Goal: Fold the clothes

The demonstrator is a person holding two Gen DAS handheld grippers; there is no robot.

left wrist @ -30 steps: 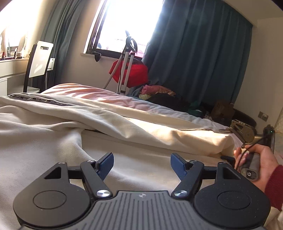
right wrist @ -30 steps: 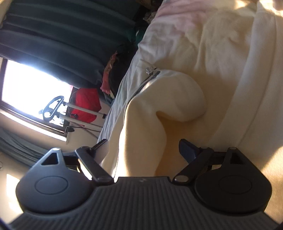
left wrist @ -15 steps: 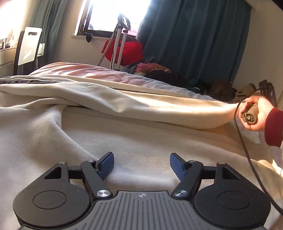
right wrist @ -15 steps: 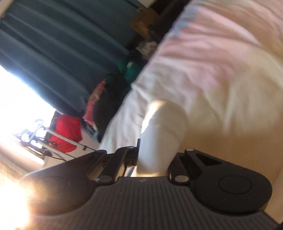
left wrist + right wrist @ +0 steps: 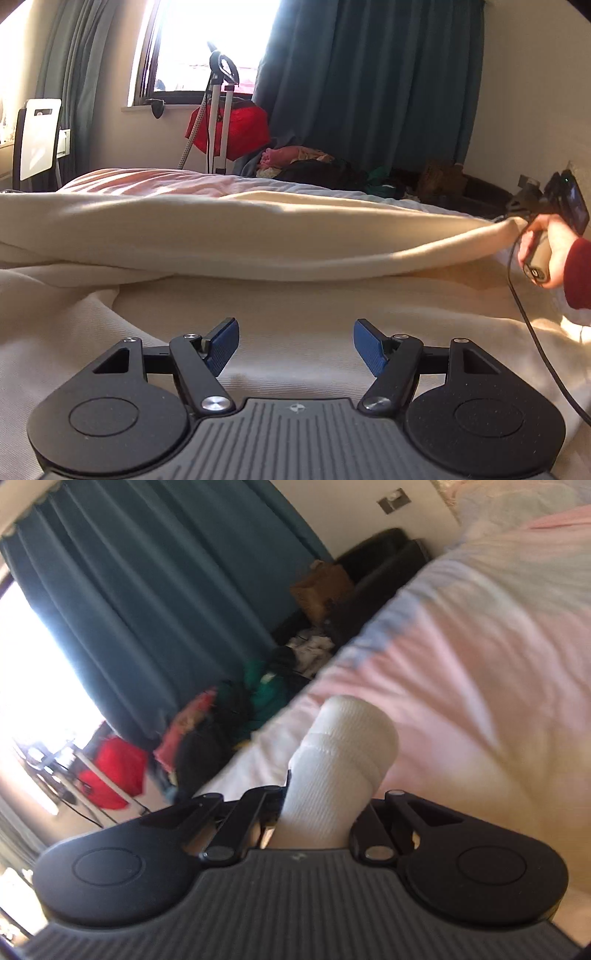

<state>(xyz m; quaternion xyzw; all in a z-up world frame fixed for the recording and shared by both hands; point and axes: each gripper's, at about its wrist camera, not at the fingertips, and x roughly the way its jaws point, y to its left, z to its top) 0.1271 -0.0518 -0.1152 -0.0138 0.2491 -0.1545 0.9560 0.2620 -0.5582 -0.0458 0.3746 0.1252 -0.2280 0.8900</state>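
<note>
A cream garment (image 5: 280, 310) lies spread over the bed. My left gripper (image 5: 294, 345) is open and empty, low over its flat part, blue pads apart. A long sleeve (image 5: 258, 240) of the garment stretches across the bed to the right, where my right gripper (image 5: 517, 218) holds its end. In the right wrist view my right gripper (image 5: 321, 805) is shut on the ribbed white cuff (image 5: 343, 753), which sticks out between the jaws, lifted above the pink bedsheet (image 5: 480, 672).
Past the bed stand a red bag on a trolley (image 5: 229, 129), a pile of clothes (image 5: 317, 166), dark teal curtains (image 5: 369, 81) and a bright window. A white chair (image 5: 37, 140) is at the far left. A black cable (image 5: 535, 332) hangs from my right gripper.
My right gripper closed on the cuff and pulled the sleeve out to the right, lifting it taut. My left gripper stayed open and moved little.
</note>
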